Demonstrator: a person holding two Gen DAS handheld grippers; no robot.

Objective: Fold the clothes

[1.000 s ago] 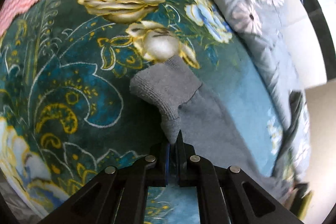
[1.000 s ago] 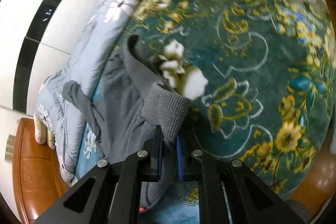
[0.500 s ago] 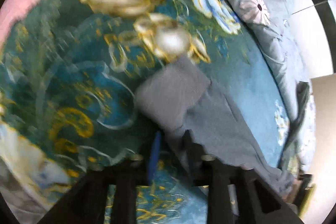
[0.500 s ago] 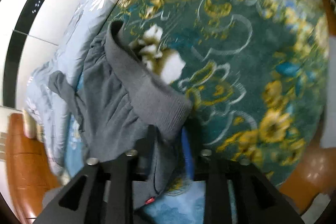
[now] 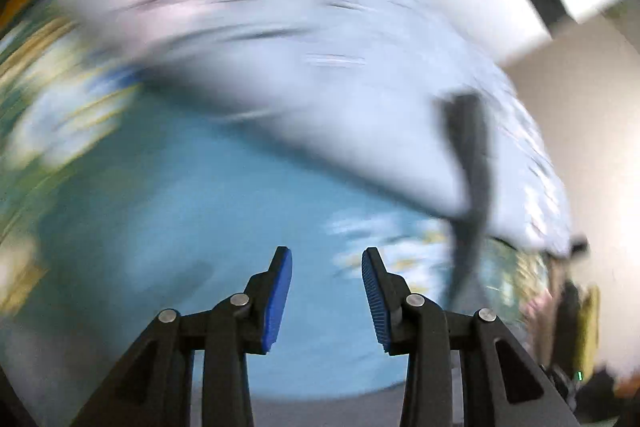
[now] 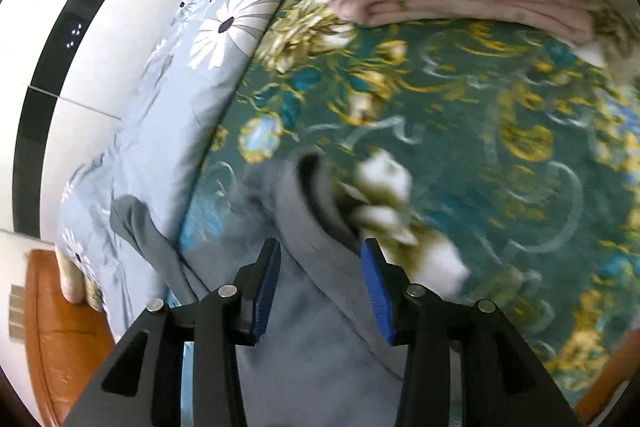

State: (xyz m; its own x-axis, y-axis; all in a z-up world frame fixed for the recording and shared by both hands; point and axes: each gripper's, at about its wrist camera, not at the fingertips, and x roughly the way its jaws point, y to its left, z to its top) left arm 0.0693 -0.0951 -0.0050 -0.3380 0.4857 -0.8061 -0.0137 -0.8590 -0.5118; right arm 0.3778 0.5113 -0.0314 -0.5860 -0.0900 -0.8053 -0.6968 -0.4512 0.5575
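Clothes to fold come down to one grey garment [image 6: 320,327], which lies spread on a bed under a dark green blanket [image 6: 500,167] patterned with gold and white flowers. Along the blanket's 9 o'clock side in the right wrist view runs a pale blue quilt [image 6: 160,131] printed with white daisies, and past it a white wall with a black stripe [image 6: 52,59]. A wooden bed frame [image 6: 60,327] shows at 8 o'clock. At 12 o'clock a stack of folded laundry [image 6: 460,3], pink under beige, sits on the blanket. The right claw [image 6: 320,283] is released and its jaws are opening; the garment's ribbed edge runs up between the blue pads [image 6: 266,287] toward 12 o'clock without being pressed, and the rest of the cloth spreads below toward 6 o'clock. A grey sleeve or strip [image 6: 144,235] trails off at 9 o'clock onto the quilt. The left wrist view is badly blurred: the left claw [image 5: 326,295] is also released and opening, with nothing between its pads, only light blue bedding [image 5: 200,211] beneath. A dark grey strip of cloth [image 5: 468,187] hangs at 3 o'clock, well apart from that claw.
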